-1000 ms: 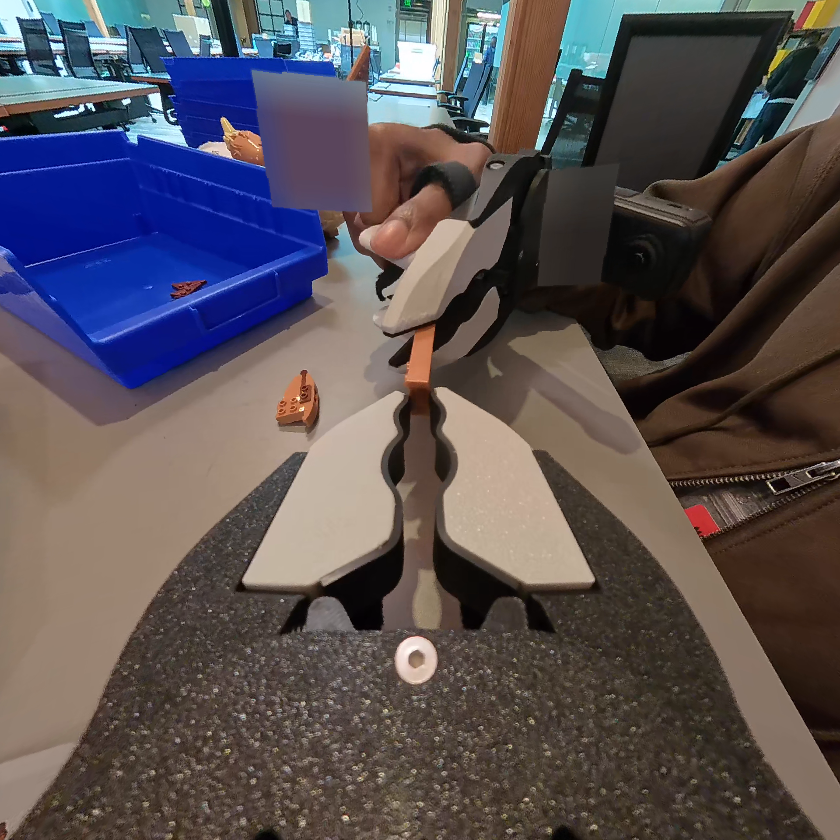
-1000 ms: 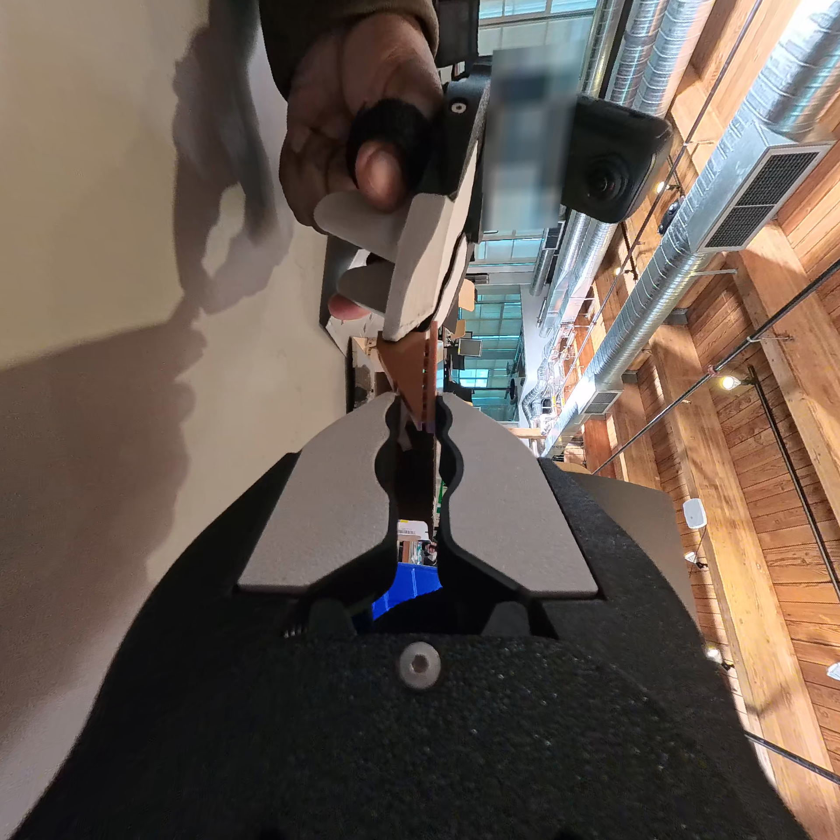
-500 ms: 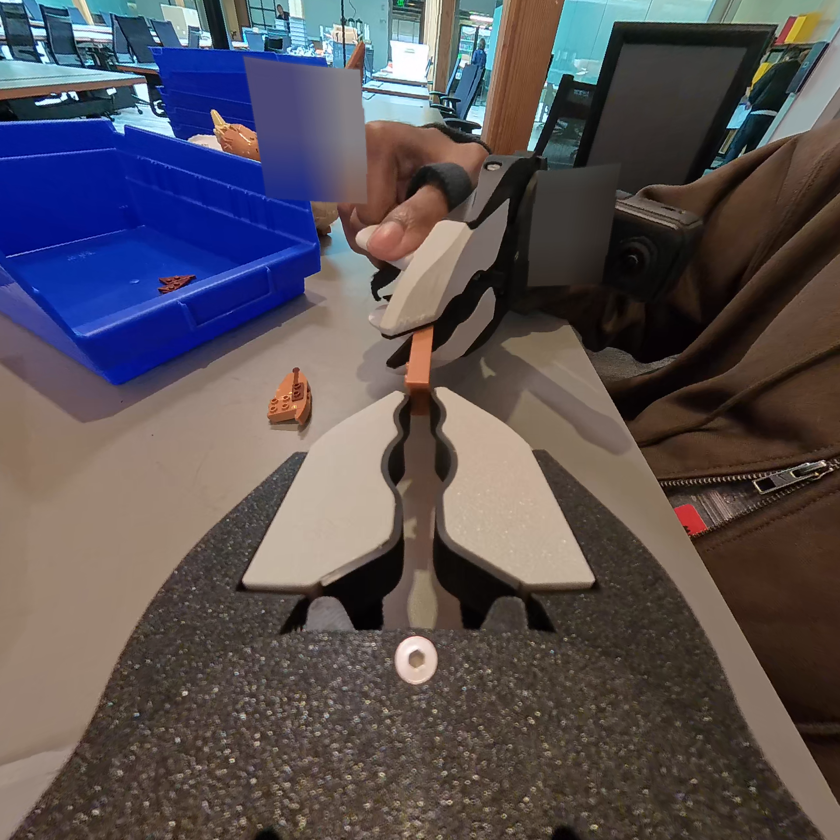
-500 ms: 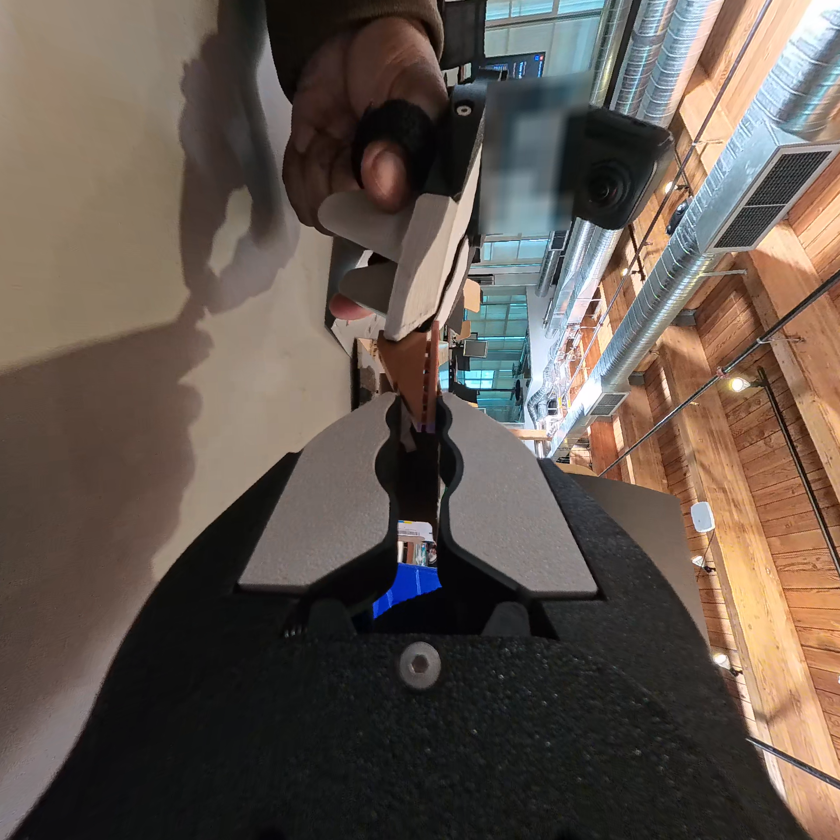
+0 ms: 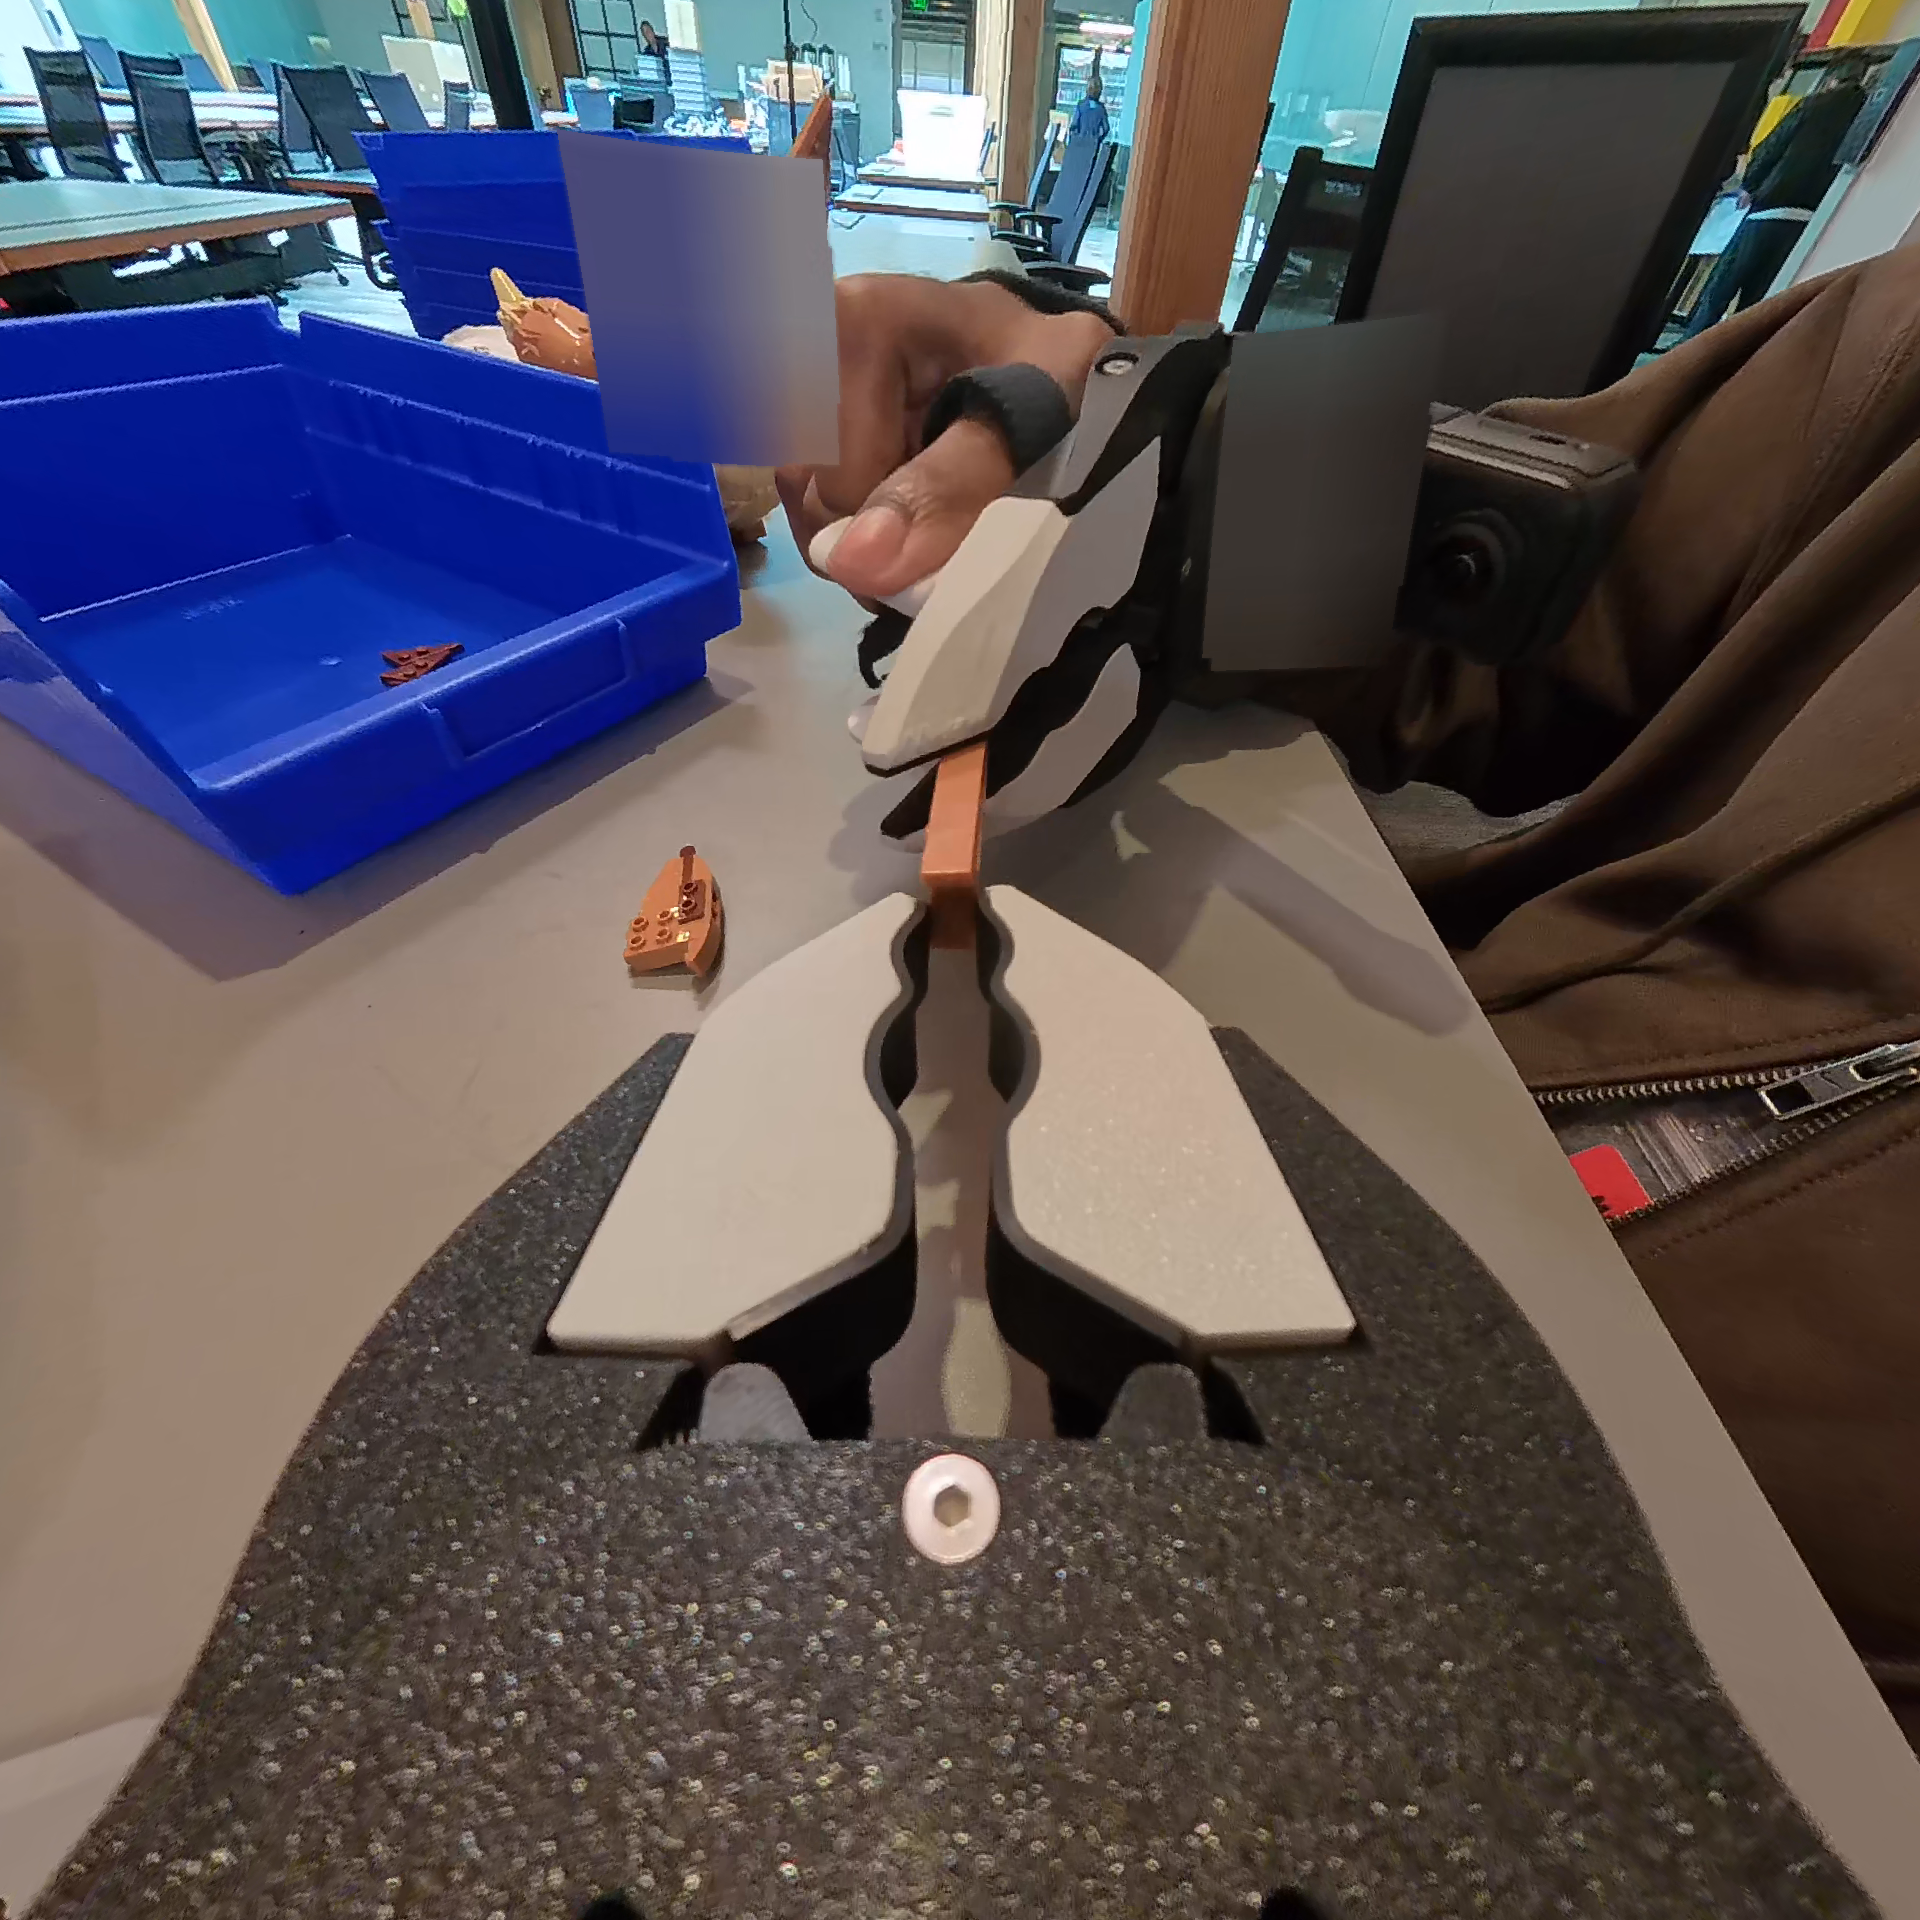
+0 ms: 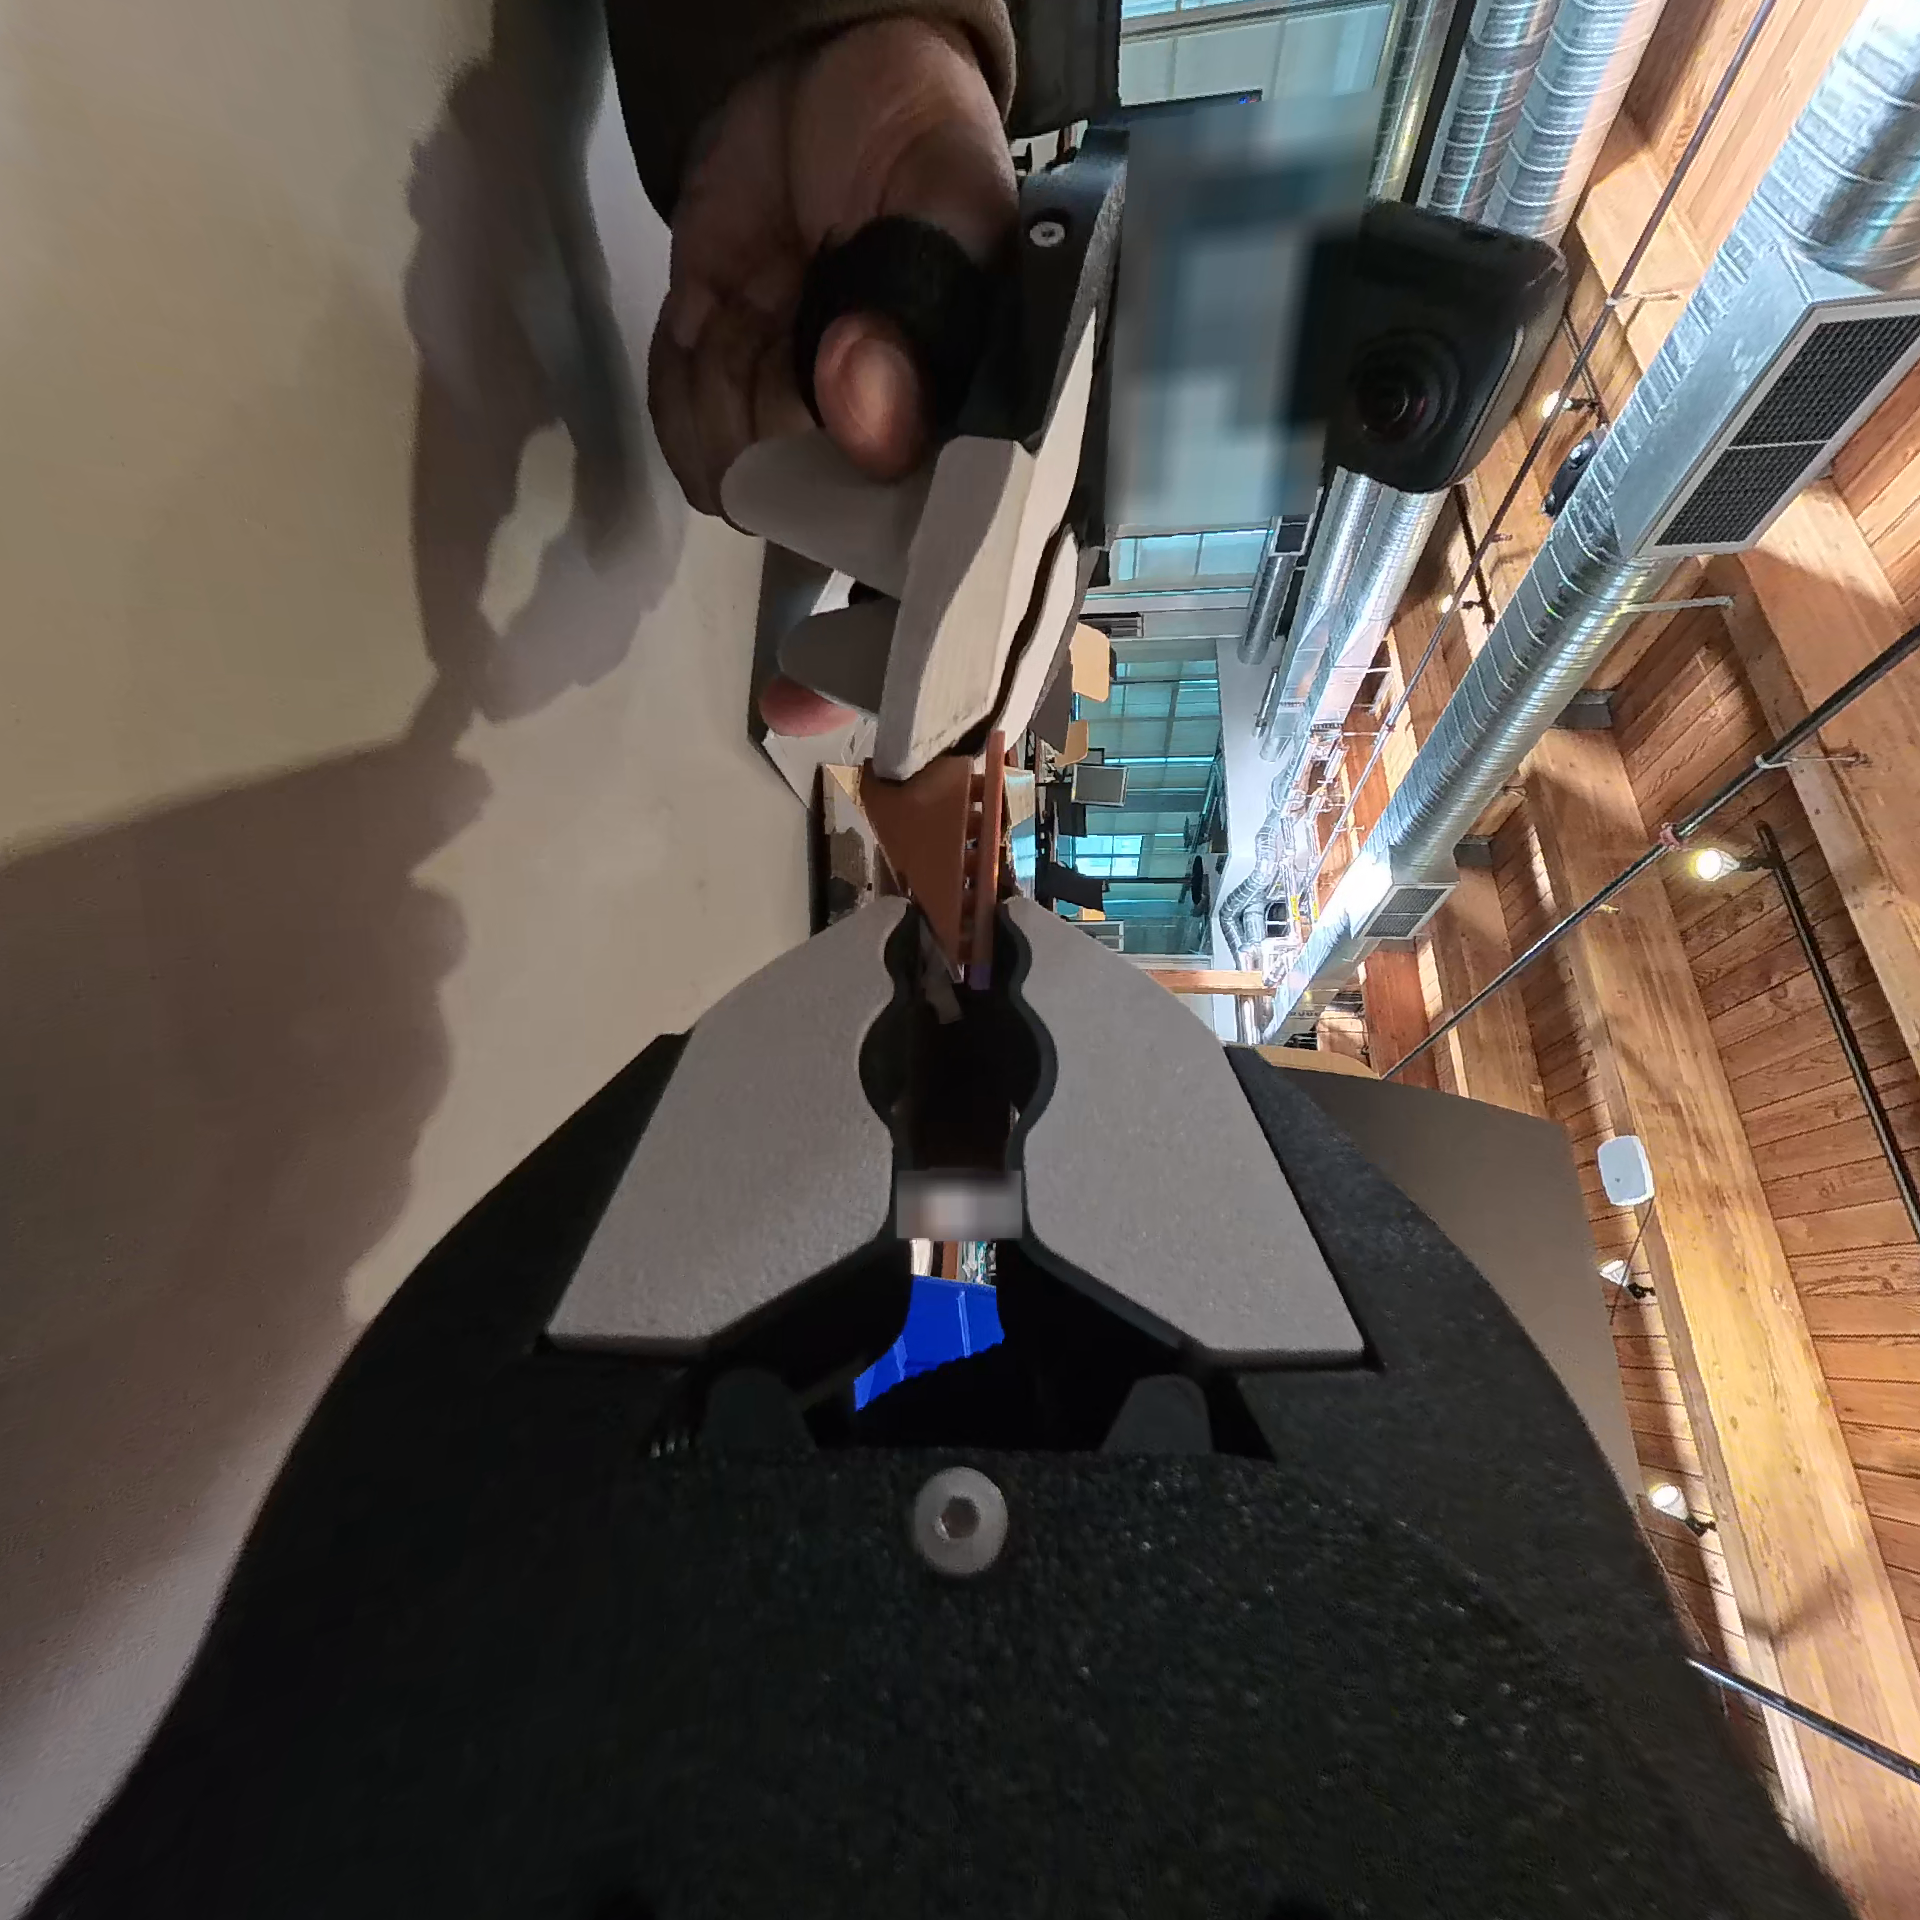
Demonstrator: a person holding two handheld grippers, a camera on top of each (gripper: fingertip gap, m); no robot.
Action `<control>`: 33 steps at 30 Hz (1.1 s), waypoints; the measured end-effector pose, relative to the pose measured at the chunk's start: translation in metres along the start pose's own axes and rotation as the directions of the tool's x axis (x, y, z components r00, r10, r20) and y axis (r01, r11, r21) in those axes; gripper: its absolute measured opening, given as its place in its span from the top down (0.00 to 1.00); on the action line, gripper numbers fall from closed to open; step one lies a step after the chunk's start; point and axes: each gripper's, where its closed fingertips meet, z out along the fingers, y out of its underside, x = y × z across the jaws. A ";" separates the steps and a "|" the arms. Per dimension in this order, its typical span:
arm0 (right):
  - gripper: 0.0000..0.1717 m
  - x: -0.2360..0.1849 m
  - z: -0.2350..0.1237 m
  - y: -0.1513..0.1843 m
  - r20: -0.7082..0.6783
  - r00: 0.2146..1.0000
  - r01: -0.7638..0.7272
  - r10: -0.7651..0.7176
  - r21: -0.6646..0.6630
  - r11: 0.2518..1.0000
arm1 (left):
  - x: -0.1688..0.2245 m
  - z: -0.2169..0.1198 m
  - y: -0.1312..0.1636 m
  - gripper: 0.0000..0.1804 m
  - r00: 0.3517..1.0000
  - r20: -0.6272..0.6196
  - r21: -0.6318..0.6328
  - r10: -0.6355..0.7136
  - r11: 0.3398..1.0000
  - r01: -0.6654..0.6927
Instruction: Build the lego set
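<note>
A thin brown wedge-shaped brick plate [image 5: 956, 821] hangs above the grey table [image 5: 312, 1091], gripped at both ends. My left gripper [image 5: 951, 909] is shut on its near end, and the pads press its two faces. My right gripper [image 5: 966, 758] comes from the far side, held by a hand, and is shut on the other end. In the right wrist view, rolled on its side, the plate [image 6: 925, 842] runs from my right gripper [image 6: 956, 925] up to the left gripper [image 6: 935, 764]. A small purple bit shows at the plate's near tip.
A blue bin [image 5: 582, 665] stands at the left with small dark red pieces [image 5: 421, 663] inside. A small brown brick assembly [image 5: 675, 920] lies on the table near it. More blue bins [image 5: 468, 218] are stacked behind. A person's brown jacket [image 5: 1714, 727] is at the table's right edge. Left and right tips are no more than a few centimetres apart.
Both grippers stay shut on the brown plate. The pair has drifted only slightly over the table; the bin and the small assembly sit a little differently in the left wrist view.
</note>
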 end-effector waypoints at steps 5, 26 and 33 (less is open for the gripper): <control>0.93 0.000 0.000 0.000 0.000 1.000 -0.004 0.004 -0.001 1.000 | 0.000 0.000 0.000 0.96 1.000 0.002 -0.003 0.005 1.000 -0.005; 0.94 0.010 -0.005 0.007 0.040 0.949 -0.316 0.314 0.056 0.947 | -0.011 -0.005 -0.003 0.94 0.993 0.096 -0.014 0.072 0.997 -0.071; 0.94 0.007 -0.004 0.010 0.071 0.931 -0.361 0.358 0.050 0.931 | -0.014 -0.006 -0.003 0.92 0.986 0.131 -0.021 0.101 0.995 -0.099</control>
